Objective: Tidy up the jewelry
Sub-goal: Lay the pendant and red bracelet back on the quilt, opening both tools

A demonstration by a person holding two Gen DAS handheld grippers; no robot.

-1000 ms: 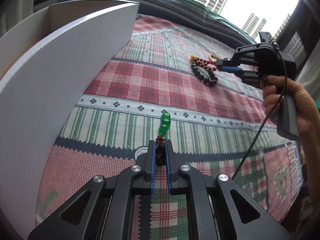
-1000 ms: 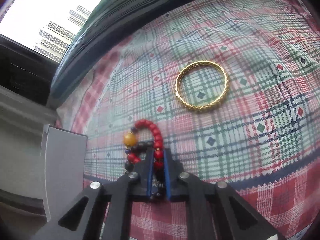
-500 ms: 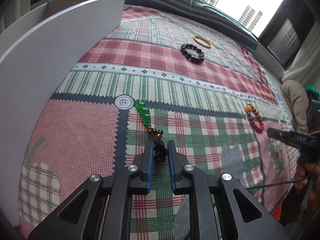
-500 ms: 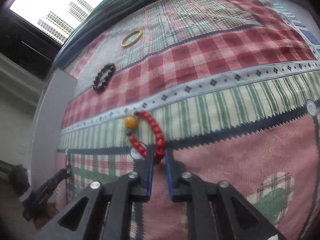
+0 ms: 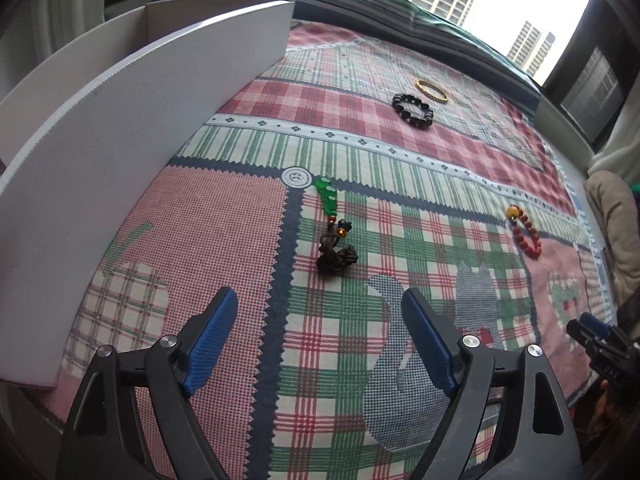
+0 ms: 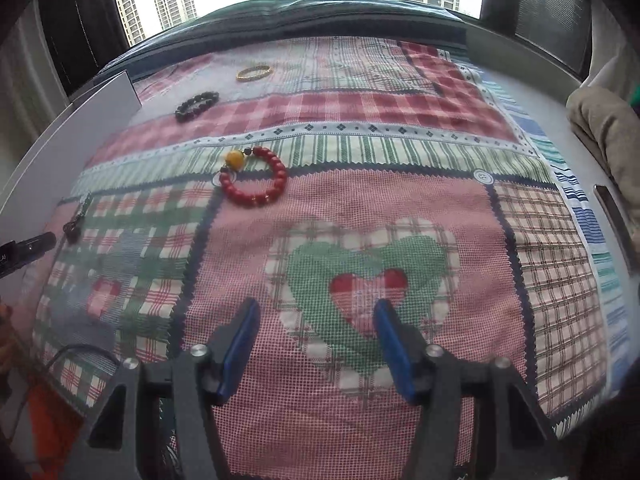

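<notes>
red bracelet (image 6: pixel 254 176) flat on cloth (image 6: pixel 400 216) | right gripper (image 6: pixel 316 344) jaws wide, empty

Left tool (image 5: pixel 316 322) and right tool (image 6: pixel 316 322) both low over the surface, jaws spread wide, nothing between them.

A woven patchwork cloth (image 6: pixel 400 168) with a coarse, matt weave covers the surface. The red bead bracelet (image 6: pixel 256 178) looks glossy, its amber bead polished; the gold bangle (image 5: pixel 431 90) shines like metal (finely textured). The white board (image 5: pixel 120 128) is matt, foam-like. Both claws carry ribbed blue plastic pads (image 5: pixel 212 338) on matt black frames.
</notes>
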